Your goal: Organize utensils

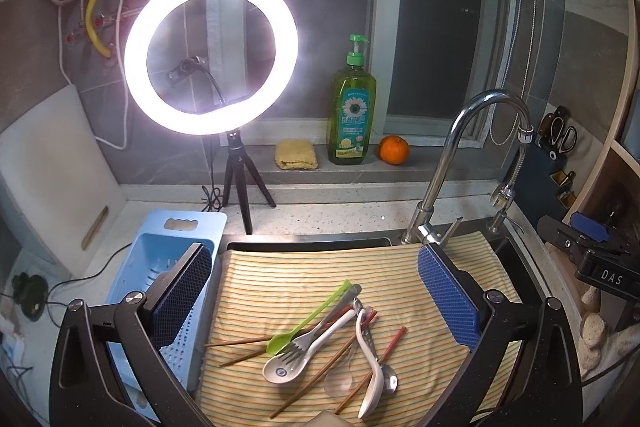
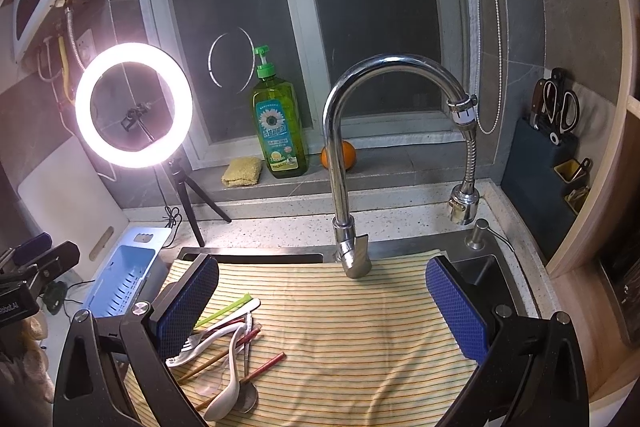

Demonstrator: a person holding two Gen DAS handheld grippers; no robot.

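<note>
Counter (image 1: 320, 211): speckled stone, running below the window ledge; I see a sink set into it, covered by a striped cloth (image 1: 320, 275).

Ring light (image 1: 211, 53): lit, on a small black tripod, standing on the counter's back edge left of the sink.

Cutting board (image 1: 52, 179): white, leaning at the counter's left end.

Blue drainer basket (image 1: 160, 259): on the counter against the cloth's left edge, nothing in it that I can make out.

Faucet (image 2: 340, 155): chrome gooseneck at the sink's back edge, flexible spout hanging to the right.

Soap bottle (image 1: 352, 115): green, pump top, sunflower label; its writing is too small for me to read. It stands on the ledge between a yellow sponge (image 1: 296, 154) and an orange (image 1: 394, 149).

Utensils (image 1: 320, 343): one crossed heap on the cloth's near left part: green plastic spoon (image 1: 298, 323), two white ceramic spoons, a metal fork, metal spoons, a clear spoon, brown and red chopsticks.

Left gripper (image 1: 316, 291): I hold it level above the heap, fingers (image 1: 448, 299) spread wide, gripping nothing.

Right gripper (image 2: 320, 307): over the cloth to the right of the heap, fingers likewise wide apart and bare. Its black body, seen from the left wrist view, reads "DAS".
</note>
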